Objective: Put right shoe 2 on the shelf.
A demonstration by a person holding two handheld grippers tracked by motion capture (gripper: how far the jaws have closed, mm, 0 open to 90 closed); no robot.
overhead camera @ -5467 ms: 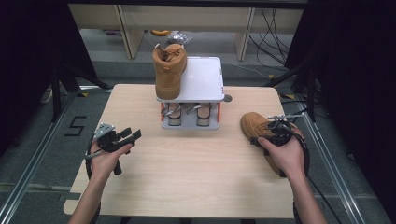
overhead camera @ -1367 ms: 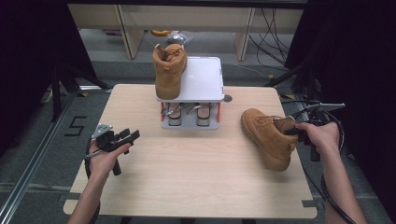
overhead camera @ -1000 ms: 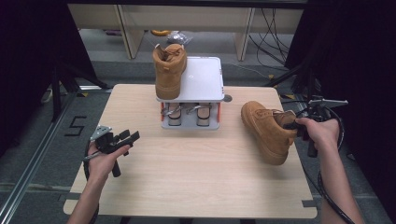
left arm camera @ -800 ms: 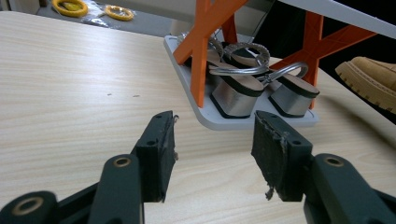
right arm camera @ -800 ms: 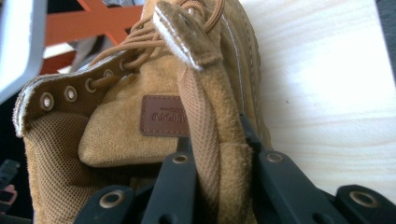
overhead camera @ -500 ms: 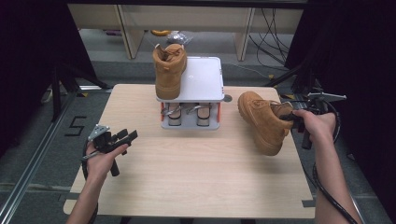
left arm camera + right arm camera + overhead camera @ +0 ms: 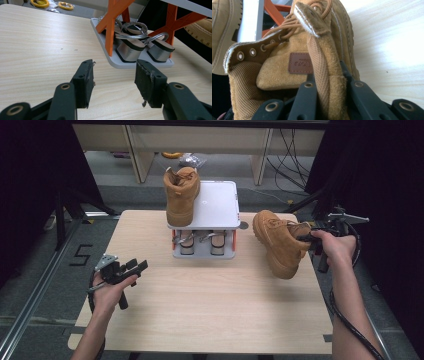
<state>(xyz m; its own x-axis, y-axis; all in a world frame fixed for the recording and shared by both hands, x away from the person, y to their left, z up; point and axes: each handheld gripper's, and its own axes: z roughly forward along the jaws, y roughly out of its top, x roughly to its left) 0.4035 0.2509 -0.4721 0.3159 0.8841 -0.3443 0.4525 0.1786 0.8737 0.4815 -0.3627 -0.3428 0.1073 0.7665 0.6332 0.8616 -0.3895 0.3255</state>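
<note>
Right gripper [image 7: 311, 238]: its black fingers [image 7: 308, 100] are pinching the rear collar of a tan suede lace-up ankle boot [image 7: 278, 242], one finger sitting inside the mesh-lined opening and the other pressing on the outside of the heel strap. A brown leather label is showing on the inner side of the tongue, just above the inner finger. In the high view the person's right hand [image 7: 335, 246] is gripping the tool at the right edge of the pale wood-grain bench [image 7: 210, 295], with a black cable trailing back along the forearm.

The held boot is hanging tilted, toe pointing toward the far left and sole facing down and to the right, its heel end appearing raised off the bench top; whether the sole edge is touching the wood cannot be told. It is sitting just to the right of a two-level white rack with orange cross legs [image 7: 212, 205].

Rack contents: a second matching tan boot [image 7: 181, 195] is standing upright on the left part of the top shelf, while a pair of silver strappy block-heel sandals [image 7: 140, 46] is resting on the lower shelf.

Left gripper [image 7: 131, 267]: its black fingers [image 7: 83, 83] are standing spread apart with nothing between them, hovering low over the bench's near-left area and pointing toward the rack's lower shelf. The left hand [image 7: 107, 290] is holding it well apart from the rack.
</note>
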